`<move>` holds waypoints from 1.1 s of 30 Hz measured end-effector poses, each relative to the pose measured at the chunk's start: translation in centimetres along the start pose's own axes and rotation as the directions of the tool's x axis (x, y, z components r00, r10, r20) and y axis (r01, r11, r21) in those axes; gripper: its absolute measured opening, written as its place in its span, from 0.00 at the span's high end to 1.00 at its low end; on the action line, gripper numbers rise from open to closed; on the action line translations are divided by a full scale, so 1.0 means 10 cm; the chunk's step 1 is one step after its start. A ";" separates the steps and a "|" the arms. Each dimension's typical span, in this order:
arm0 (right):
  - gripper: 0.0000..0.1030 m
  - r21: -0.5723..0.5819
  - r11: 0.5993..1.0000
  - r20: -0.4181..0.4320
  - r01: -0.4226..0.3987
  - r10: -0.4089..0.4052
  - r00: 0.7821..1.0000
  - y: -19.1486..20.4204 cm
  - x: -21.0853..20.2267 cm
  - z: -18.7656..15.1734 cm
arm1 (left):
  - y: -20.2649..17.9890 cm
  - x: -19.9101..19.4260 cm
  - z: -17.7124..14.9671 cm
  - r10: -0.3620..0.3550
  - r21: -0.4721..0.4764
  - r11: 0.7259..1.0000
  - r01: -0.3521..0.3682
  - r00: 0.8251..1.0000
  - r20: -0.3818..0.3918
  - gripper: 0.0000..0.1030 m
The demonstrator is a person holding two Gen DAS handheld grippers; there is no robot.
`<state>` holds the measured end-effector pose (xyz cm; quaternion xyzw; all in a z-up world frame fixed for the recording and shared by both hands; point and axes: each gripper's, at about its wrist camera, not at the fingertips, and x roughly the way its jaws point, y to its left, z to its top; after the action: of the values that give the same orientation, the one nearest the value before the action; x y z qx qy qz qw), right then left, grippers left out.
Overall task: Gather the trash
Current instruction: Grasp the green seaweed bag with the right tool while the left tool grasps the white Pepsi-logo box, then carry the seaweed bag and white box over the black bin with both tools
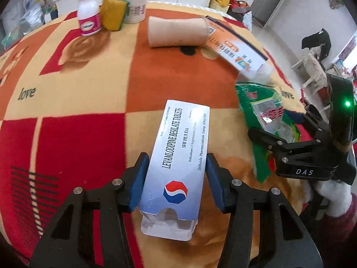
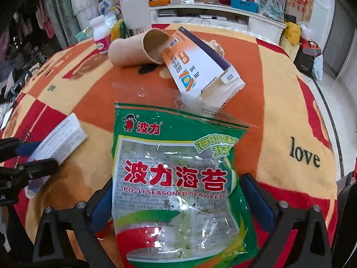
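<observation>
A silver-white tablet box is clamped between the blue pads of my left gripper, its torn flap end towards the camera. The right wrist view shows that box and the left gripper at the left edge. A green seaweed bag lies flat on the blanket between the wide-apart fingers of my right gripper; the pads stand just off its sides. In the left wrist view the bag and the right gripper are at the right.
Behind the bag, a brown paper cup lies on its side next to an orange-white medicine box and some clear wrap. At the back left are a pink-labelled bottle, a yellow sponge and a white bottle. The checked blanket covers the table.
</observation>
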<state>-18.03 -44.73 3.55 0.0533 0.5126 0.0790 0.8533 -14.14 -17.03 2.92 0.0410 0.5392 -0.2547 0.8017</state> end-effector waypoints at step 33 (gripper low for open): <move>0.50 0.185 0.977 0.147 0.104 -0.132 0.980 -1.11 -1.10 -0.61 | -1.53 0.21 0.39 -0.107 0.189 0.977 0.096 0.993 0.051 0.54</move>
<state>-27.58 -57.64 8.34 0.1039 0.4506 -0.0221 0.8864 -17.18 -32.41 5.92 0.0806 0.4899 -0.3457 0.7962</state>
